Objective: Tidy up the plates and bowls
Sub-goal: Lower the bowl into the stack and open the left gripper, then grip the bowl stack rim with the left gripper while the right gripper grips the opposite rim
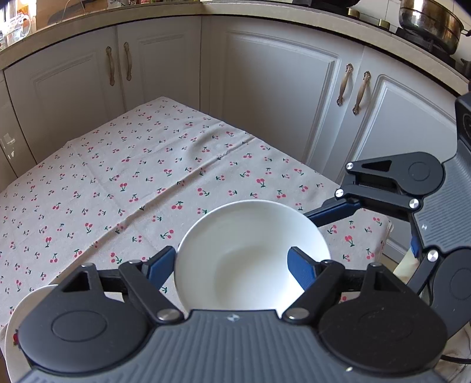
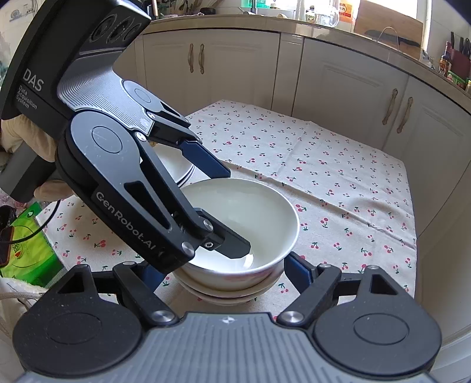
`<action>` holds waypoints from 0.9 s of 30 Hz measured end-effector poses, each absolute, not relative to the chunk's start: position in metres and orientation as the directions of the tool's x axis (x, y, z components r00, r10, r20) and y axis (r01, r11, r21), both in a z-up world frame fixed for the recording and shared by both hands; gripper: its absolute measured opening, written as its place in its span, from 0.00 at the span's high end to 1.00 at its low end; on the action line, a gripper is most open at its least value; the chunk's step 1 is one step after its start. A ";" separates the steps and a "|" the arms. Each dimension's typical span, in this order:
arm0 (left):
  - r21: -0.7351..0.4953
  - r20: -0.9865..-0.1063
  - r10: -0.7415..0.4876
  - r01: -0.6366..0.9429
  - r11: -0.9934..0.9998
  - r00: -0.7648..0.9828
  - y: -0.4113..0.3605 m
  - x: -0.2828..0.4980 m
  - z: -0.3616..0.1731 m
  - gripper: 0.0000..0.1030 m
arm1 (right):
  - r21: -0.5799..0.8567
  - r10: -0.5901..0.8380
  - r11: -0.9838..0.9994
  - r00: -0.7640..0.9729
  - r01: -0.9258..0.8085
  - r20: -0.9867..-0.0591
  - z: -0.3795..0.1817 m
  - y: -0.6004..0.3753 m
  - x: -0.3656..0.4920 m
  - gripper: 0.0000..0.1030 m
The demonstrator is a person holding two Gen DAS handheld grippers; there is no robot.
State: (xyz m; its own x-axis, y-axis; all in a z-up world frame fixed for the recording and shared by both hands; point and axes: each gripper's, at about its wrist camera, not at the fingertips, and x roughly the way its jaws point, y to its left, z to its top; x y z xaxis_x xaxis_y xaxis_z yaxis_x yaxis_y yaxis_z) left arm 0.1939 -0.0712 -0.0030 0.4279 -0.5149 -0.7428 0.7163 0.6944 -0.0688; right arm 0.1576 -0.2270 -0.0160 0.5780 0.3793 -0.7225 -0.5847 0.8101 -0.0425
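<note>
A white bowl (image 1: 250, 247) (image 2: 250, 212) tops a stack of bowls (image 2: 229, 290) on the cherry-print tablecloth (image 1: 132, 182). My left gripper (image 1: 232, 262) (image 2: 232, 212) straddles the top bowl's rim, one finger inside the bowl (image 2: 232, 246) and one outside (image 2: 206, 160), with a gap showing at the rim. My right gripper (image 2: 220, 272) is open, its fingers either side of the bowl stack near the table; it shows at the right in the left wrist view (image 1: 332, 213). A stack of white plates (image 2: 176, 168) (image 1: 20, 306) sits behind the bowls.
White kitchen cabinets (image 1: 265, 88) wrap round the table's far sides. A metal pot (image 1: 429, 20) stands on the counter. A green packet (image 2: 29, 253) and a cable lie at the table's left edge.
</note>
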 end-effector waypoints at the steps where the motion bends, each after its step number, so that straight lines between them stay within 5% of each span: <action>1: -0.075 -0.740 -0.520 0.715 0.695 0.427 -0.070 0.194 -0.003 0.20 | -0.035 0.384 0.811 0.577 -0.584 -0.721 -0.015 -0.228 0.158 0.14; 27: -0.111 -0.672 -0.547 0.663 0.740 0.499 -0.011 0.152 0.007 0.11 | -0.054 0.423 0.802 0.629 -0.595 -0.652 0.000 -0.227 0.121 0.03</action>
State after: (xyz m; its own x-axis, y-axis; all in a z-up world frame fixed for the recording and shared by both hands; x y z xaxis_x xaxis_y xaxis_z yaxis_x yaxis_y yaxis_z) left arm 0.1516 -0.0106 0.0072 0.4990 -0.5473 -0.6719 0.6631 0.7403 -0.1107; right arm 0.1208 -0.2268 -0.0003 0.6293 0.4232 -0.6518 -0.5949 0.8020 -0.0536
